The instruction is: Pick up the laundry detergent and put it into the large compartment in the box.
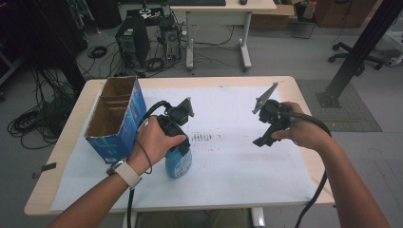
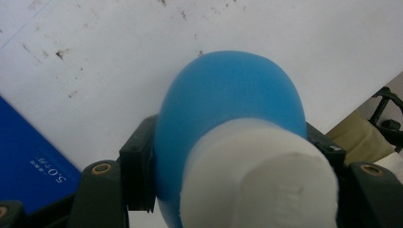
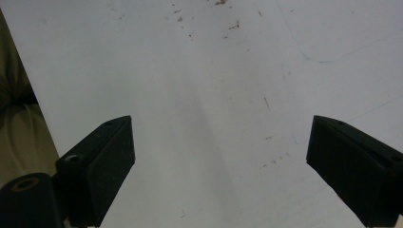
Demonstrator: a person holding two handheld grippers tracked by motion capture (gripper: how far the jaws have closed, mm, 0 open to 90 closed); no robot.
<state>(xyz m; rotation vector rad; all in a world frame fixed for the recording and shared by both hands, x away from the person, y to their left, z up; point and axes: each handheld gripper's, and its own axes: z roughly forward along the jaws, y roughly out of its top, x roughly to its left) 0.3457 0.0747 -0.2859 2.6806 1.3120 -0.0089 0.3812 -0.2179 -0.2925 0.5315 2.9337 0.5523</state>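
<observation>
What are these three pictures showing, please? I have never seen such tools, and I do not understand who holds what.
A person sits at a table covered with a white sheet. Each hand holds a hand tool with two black jaws, and a cable trails from each tool.

The high view looks down from above the person. The other two pictures come from small cameras riding on the tools, looking along their jaws.

The left gripper has its jaws shut on a blue bottle with a white cap; the left gripper view shows the bottle pressed between them. The right gripper is open and holds nothing; its view shows bare sheet between the jaws.

An open blue cardboard box stands beside the left hand.
</observation>
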